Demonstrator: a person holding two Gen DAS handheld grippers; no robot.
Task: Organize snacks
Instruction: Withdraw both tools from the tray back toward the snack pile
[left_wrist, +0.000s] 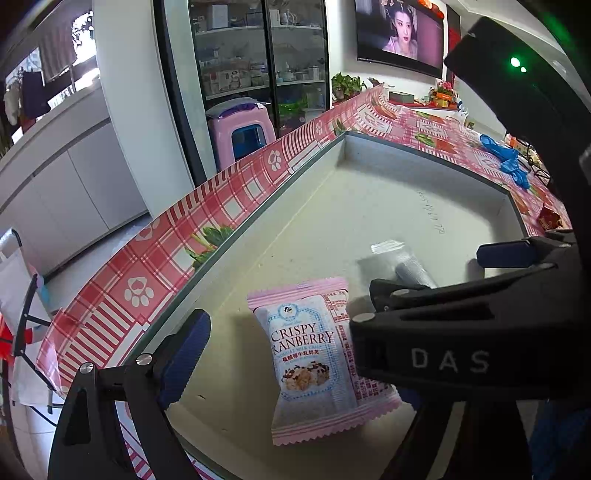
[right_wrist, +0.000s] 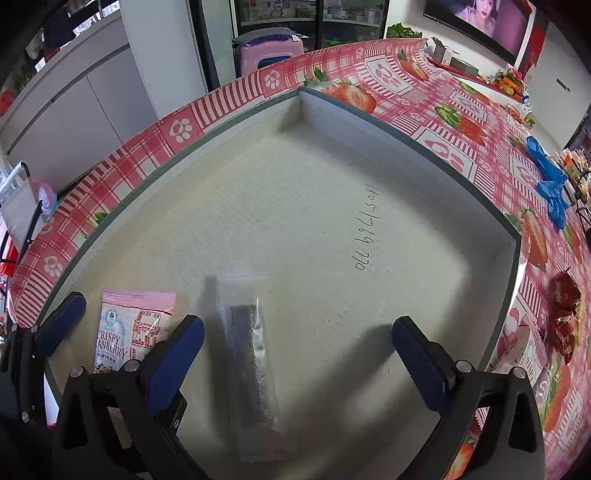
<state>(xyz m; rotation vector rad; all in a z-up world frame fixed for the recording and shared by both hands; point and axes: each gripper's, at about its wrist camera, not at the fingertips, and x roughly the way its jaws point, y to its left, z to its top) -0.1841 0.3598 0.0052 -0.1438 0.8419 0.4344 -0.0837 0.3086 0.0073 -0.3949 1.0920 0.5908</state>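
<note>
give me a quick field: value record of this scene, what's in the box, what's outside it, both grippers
container: shallow grey box on the strawberry tablecloth
in box: pink cranberry nougat packet; clear-wrapped dark snack bar
outside box: red snack packets; blue gloves
left gripper: jaws open, around the nougat packet
right gripper: jaws open, over the snack bar

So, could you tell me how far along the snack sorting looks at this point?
Two snacks already lie in the grey tray: the pink Crispy Cranberry packet and a clear-wrapped dark bar. Nothing is in hand; the left gripper and right gripper both hang open over them. Left outside on the strawberry tablecloth are red-wrapped snacks and another pink packet.
</note>
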